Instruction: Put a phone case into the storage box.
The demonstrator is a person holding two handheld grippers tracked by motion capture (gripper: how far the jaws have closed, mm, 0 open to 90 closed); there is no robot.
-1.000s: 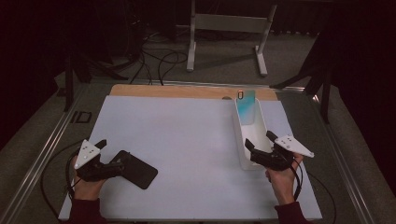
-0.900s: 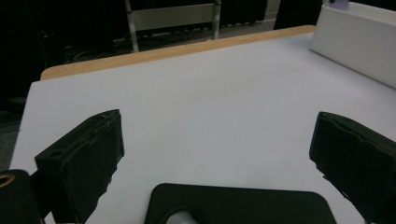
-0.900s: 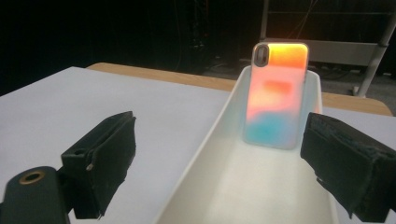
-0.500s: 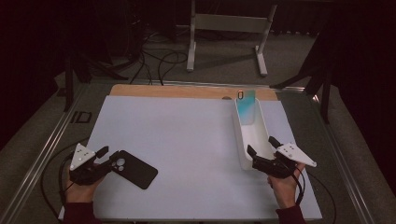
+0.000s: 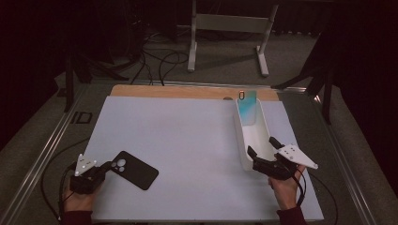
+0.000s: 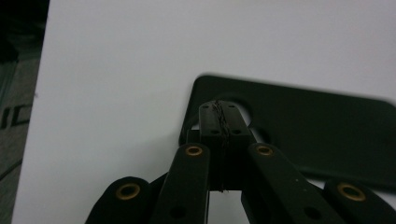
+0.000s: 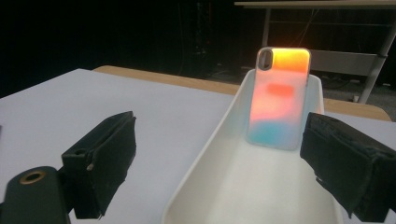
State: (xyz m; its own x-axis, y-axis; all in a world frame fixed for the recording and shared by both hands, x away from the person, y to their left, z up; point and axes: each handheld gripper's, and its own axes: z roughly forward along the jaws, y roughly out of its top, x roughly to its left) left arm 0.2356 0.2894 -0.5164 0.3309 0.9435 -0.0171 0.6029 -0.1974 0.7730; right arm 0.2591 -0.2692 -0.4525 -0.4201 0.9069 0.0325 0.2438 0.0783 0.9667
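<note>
A black phone (image 5: 133,170) lies flat, back up, on the white mat near the front left; the left gripper view shows its camera end (image 6: 327,130). My left gripper (image 5: 107,166) sits low at that camera end, and its jaws have just been closing. They now meet pad to pad (image 6: 219,116) with nothing between them. My right gripper (image 5: 261,145) stands open at the near end of a long white tray (image 5: 244,140), one jaw on each side (image 7: 224,163). A phone in an iridescent case (image 5: 247,108) (image 7: 279,98) leans upright at the tray's far end.
The white mat (image 5: 187,136) covers most of the tabletop, with a wooden strip (image 5: 164,90) along its far edge. Beyond the table are a metal stand (image 5: 225,28) and cables on the dark floor. Cables trail from both grippers at the front.
My left gripper has sunk toward the mat and drawn slightly back to the left, and its jaws have gone from wide open to shut. The black phone and my right gripper have stayed put.
</note>
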